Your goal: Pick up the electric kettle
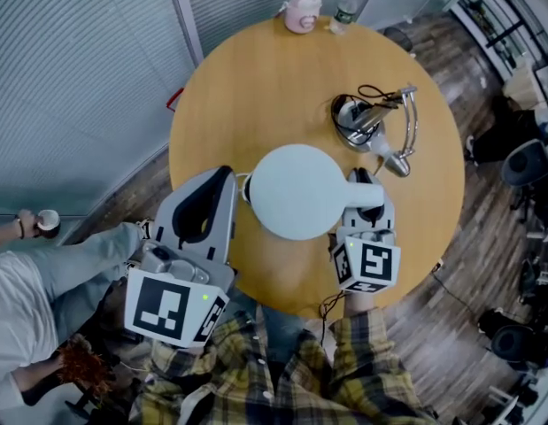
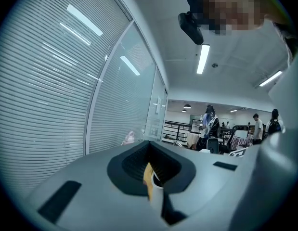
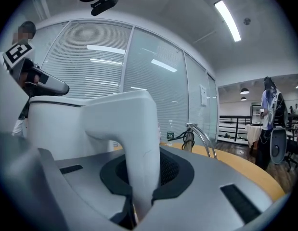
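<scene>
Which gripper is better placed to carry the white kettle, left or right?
Right. The right gripper is already shut on the handle of the kettle. The left gripper sits beside the kettle's body and holds nothing.

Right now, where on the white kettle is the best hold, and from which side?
The handle, from the person's side, where the right hand-held gripper clamps it. It juts from the round body of the kettle as a narrow bar that fits between the jaws; the body is too wide.

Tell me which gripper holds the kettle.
The right gripper: its jaws clamp the kettle by its handle. The left gripper holds nothing, beside the kettle.
</scene>
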`<state>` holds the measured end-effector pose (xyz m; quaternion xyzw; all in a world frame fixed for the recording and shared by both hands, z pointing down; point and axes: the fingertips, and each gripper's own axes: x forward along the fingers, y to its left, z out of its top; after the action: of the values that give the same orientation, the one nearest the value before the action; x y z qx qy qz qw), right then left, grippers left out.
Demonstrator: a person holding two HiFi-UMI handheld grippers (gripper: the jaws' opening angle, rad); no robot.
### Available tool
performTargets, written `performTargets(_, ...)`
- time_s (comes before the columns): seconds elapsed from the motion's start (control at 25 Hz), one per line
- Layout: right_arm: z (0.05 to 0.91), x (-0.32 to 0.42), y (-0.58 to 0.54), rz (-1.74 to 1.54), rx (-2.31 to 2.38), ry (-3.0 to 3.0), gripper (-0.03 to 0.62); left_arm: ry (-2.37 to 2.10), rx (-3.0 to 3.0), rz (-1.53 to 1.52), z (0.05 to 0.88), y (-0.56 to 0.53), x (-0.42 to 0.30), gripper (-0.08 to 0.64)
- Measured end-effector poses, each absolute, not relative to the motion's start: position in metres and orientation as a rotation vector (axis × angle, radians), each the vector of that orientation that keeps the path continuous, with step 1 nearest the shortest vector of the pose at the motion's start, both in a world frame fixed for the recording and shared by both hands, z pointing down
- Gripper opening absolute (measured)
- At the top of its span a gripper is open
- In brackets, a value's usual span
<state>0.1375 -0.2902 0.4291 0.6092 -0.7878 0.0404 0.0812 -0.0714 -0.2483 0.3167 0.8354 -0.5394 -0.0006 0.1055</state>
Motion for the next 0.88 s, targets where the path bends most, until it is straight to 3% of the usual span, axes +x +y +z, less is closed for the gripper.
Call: performTargets(0.88, 0.316, 0.153, -0.221, 0.196, 1.791, -2.43, 0.057, -1.561, 2.576, -0.039, 0.243, -0.199, -0.056, 0.002)
